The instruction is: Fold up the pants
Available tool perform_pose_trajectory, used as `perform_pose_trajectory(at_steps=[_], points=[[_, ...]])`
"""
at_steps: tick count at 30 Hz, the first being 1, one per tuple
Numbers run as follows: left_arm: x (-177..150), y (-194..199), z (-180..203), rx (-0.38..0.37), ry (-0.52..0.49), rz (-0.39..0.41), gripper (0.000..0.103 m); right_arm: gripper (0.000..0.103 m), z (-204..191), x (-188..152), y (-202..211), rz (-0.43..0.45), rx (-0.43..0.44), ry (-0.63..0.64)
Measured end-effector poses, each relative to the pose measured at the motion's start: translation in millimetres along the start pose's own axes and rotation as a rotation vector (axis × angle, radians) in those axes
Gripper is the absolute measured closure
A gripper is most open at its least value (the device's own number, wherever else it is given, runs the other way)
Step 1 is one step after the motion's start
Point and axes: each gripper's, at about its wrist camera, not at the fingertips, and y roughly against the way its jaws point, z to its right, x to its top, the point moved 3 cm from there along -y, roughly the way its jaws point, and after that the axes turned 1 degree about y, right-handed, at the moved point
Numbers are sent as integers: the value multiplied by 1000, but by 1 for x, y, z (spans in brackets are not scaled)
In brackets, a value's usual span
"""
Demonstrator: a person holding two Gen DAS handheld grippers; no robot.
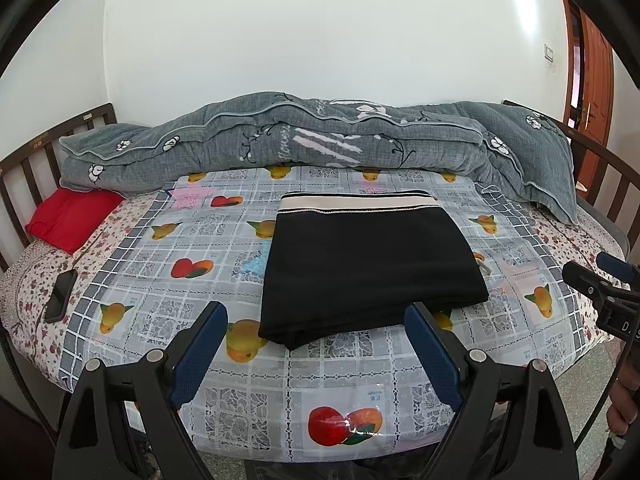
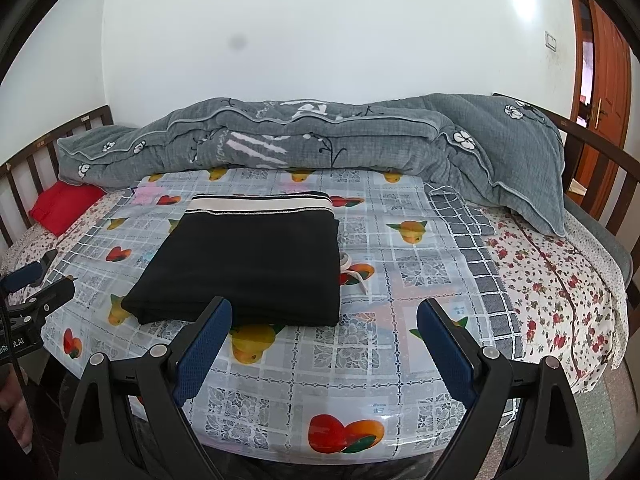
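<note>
Black pants (image 1: 368, 264) (image 2: 248, 264) lie folded into a flat rectangle on the fruit-print plastic sheet (image 1: 168, 240) (image 2: 400, 280), their cream waistband at the far edge. A white drawstring pokes out at the right side. My left gripper (image 1: 316, 328) hovers open just in front of the near edge of the pants, nothing between its blue pads. My right gripper (image 2: 324, 328) is also open and empty, in front of the near right corner of the pants. Each gripper shows at the edge of the other's view.
A grey quilt (image 1: 320, 136) (image 2: 312, 140) is bunched along the back of the bed. A red cloth (image 1: 72, 216) lies at the far left and a dark phone (image 1: 60, 296) rests on the floral bedsheet. Wooden bed rails (image 1: 28, 168) stand at both sides; a door (image 2: 604, 80) is at the right.
</note>
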Motion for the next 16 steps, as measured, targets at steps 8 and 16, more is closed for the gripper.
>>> perform_pose_trajectory(at_steps=[8,16], points=[[0,0,0,-1,2,-1,13,11,0,0,0,0,0,-2],[-4,-2,2,-5,-2,-4,13,11,-3,-1,1,0,5,-1]])
